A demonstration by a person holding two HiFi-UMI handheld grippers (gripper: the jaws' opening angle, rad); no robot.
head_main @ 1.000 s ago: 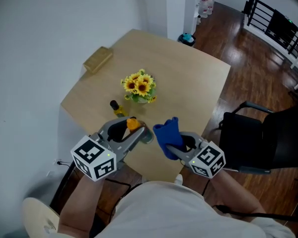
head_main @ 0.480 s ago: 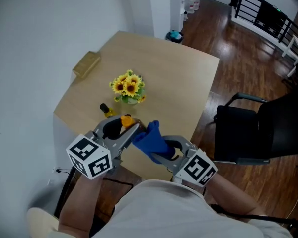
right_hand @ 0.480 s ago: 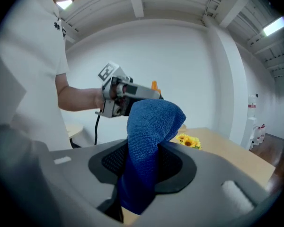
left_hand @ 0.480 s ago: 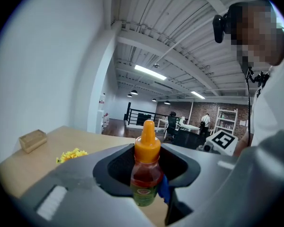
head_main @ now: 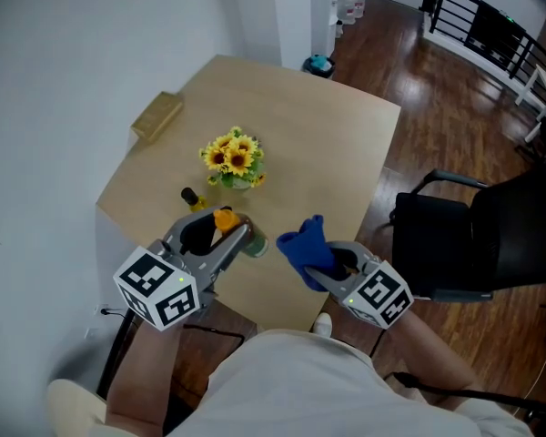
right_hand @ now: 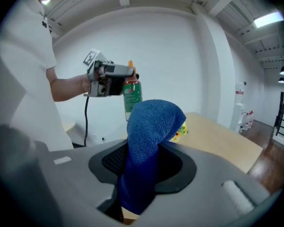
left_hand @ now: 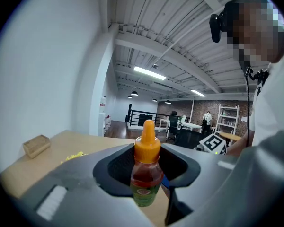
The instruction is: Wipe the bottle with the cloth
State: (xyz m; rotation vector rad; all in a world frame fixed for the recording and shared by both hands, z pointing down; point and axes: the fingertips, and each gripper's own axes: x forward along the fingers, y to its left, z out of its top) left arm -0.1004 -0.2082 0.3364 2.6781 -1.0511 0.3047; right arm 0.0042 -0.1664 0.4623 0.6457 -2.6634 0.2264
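A small bottle (left_hand: 145, 176) with an orange cap, reddish liquid and a green label stands upright between the jaws of my left gripper (left_hand: 146, 186), which is shut on it. In the head view this bottle (head_main: 227, 221) is held above the table's near edge by the left gripper (head_main: 241, 238). My right gripper (head_main: 323, 267) is shut on a blue cloth (head_main: 305, 242) that sticks up from its jaws, a short gap to the right of the bottle. In the right gripper view the cloth (right_hand: 149, 131) rises in front, with the bottle (right_hand: 131, 93) beyond it, apart.
On the light wooden table (head_main: 337, 162) stand a small pot of sunflowers (head_main: 232, 160), a second small dark-capped bottle (head_main: 192, 196) and a wooden box (head_main: 157, 116) at the far left. A black chair (head_main: 473, 244) stands right of the table.
Half a second ago the cloth lay against the bottle; the right gripper has since drawn it away to the right. The left gripper has kept the bottle nearly still.
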